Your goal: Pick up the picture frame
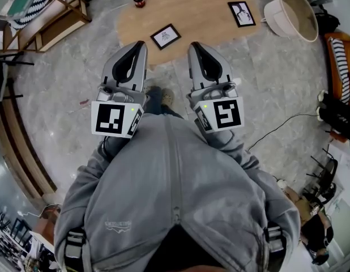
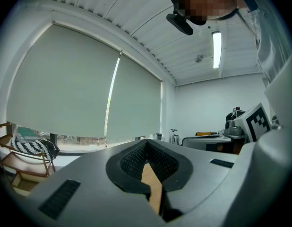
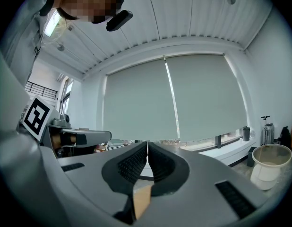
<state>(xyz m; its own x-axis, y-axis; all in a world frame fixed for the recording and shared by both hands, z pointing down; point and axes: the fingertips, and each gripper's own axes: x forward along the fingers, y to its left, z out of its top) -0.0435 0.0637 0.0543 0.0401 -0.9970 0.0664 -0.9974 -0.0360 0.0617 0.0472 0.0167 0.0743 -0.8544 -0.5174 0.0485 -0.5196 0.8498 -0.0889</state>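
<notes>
Oval wooden table point(image 1: 203, 7) bears a square black-edged picture frame point(image 1: 165, 36).

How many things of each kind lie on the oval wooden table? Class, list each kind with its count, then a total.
frames: 2
bottle: 1
Total on the table: 3

Oval wooden table point(image 1: 203, 10), picture frame point(image 1: 165, 37) at its near edge, second frame point(image 1: 241, 13) at right, red-capped bottle point(image 1: 139, 0)
</notes>
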